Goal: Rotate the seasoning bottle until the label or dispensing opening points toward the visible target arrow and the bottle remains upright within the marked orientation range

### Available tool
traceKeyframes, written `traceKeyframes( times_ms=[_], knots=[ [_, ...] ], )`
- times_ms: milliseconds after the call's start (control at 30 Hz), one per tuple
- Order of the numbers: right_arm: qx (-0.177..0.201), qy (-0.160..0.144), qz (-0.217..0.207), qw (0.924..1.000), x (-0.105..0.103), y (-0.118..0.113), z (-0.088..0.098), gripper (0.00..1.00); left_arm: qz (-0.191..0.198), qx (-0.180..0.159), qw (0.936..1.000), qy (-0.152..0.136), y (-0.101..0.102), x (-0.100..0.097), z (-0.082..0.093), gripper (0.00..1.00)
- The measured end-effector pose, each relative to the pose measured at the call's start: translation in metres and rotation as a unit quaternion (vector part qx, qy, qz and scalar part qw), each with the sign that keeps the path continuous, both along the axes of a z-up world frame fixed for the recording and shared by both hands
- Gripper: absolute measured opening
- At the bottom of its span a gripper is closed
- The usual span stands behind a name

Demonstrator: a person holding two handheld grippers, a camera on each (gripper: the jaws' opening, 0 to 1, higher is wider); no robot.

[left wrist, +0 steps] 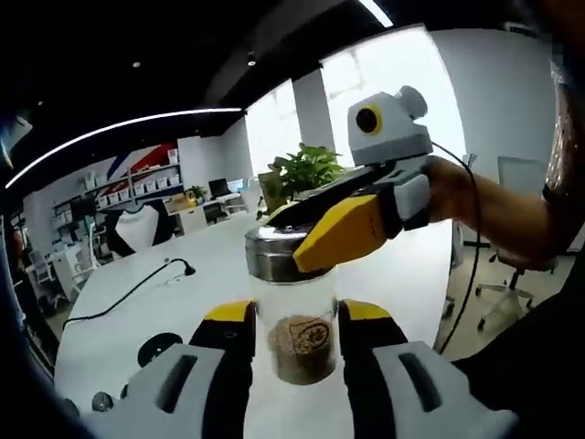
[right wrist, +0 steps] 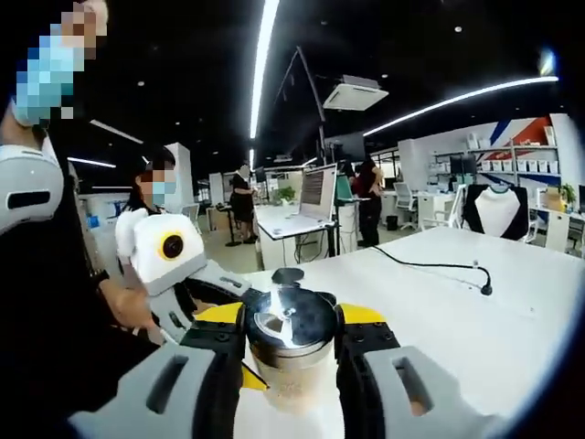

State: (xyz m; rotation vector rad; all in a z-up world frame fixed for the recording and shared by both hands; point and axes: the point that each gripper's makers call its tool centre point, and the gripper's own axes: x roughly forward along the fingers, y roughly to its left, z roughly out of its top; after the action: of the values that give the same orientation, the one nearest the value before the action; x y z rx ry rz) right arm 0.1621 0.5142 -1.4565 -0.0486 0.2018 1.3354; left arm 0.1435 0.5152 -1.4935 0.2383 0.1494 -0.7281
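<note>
I hold the seasoning bottle (left wrist: 294,311) with both of my grippers at once. My left gripper (left wrist: 294,334) squeezes the glass body low down, one yellow-tipped finger on each side, so the bottle cannot spin or tip. My right gripper (left wrist: 352,229) comes in from the side and pinches the shiny metal cap (left wrist: 271,253). I think this is so I can turn the top while the bottom stays put.

In the right gripper view my own fingers close snug on the cap (right wrist: 291,322), and my left gripper (right wrist: 187,297) sits just under it.

The bottle stands upright over the white table (left wrist: 137,302). It is round and see-through, with brown grainy powder in the bottom part. A small round label (left wrist: 309,332) faces my left camera. The cap is smooth and silver with a dark flip lid.

A black cable (left wrist: 128,293) lies on the table, well apart. I cannot see any arrow.
</note>
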Motion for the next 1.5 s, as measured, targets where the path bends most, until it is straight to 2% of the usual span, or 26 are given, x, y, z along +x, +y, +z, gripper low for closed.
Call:
traceKeyframes(
  times_ms=[200, 333, 533, 767, 933, 1067, 1233, 1433, 1500],
  knots=[
    [-0.009, 0.023, -0.004, 0.9997, 0.030, 0.000, -0.032, 0.35, 0.025, -0.001, 0.9996, -0.013, 0.029, -0.010, -0.002, 0.48],
    [-0.006, 0.029, 0.004, 0.9996, 0.045, 0.007, -0.047, 0.35, 0.057, 0.003, 0.9984, 0.000, 0.052, -0.012, -0.010, 0.48],
    [-0.003, 0.025, 0.025, 0.9994, 0.059, 0.022, -0.060, 0.35, 0.073, 0.012, 0.9972, 0.013, 0.062, -0.016, -0.018, 0.47],
    [-0.003, 0.007, 0.057, 0.9984, 0.053, 0.039, -0.066, 0.35, 0.081, 0.019, 0.9964, 0.017, 0.067, -0.015, -0.018, 0.47],
    [-0.020, -0.015, 0.077, 0.9967, 0.044, 0.040, -0.069, 0.35, 0.087, 0.020, 0.9959, 0.019, 0.071, -0.012, -0.017, 0.46],
    [-0.021, -0.041, 0.086, 0.9952, 0.043, 0.039, -0.068, 0.35, 0.086, 0.020, 0.9959, 0.020, 0.071, -0.011, -0.018, 0.46],
    [-0.015, -0.031, 0.086, 0.9957, 0.043, 0.038, -0.068, 0.36, 0.087, 0.020, 0.9958, 0.021, 0.071, -0.012, -0.018, 0.45],
    [-0.001, -0.033, 0.097, 0.9948, 0.044, 0.037, -0.068, 0.36, 0.089, 0.018, 0.9956, 0.023, 0.073, -0.013, -0.017, 0.45],
    [-0.001, -0.041, 0.102, 0.9940, 0.044, 0.037, -0.066, 0.37, 0.089, 0.016, 0.9956, 0.023, 0.073, -0.014, -0.017, 0.45]
  ],
)
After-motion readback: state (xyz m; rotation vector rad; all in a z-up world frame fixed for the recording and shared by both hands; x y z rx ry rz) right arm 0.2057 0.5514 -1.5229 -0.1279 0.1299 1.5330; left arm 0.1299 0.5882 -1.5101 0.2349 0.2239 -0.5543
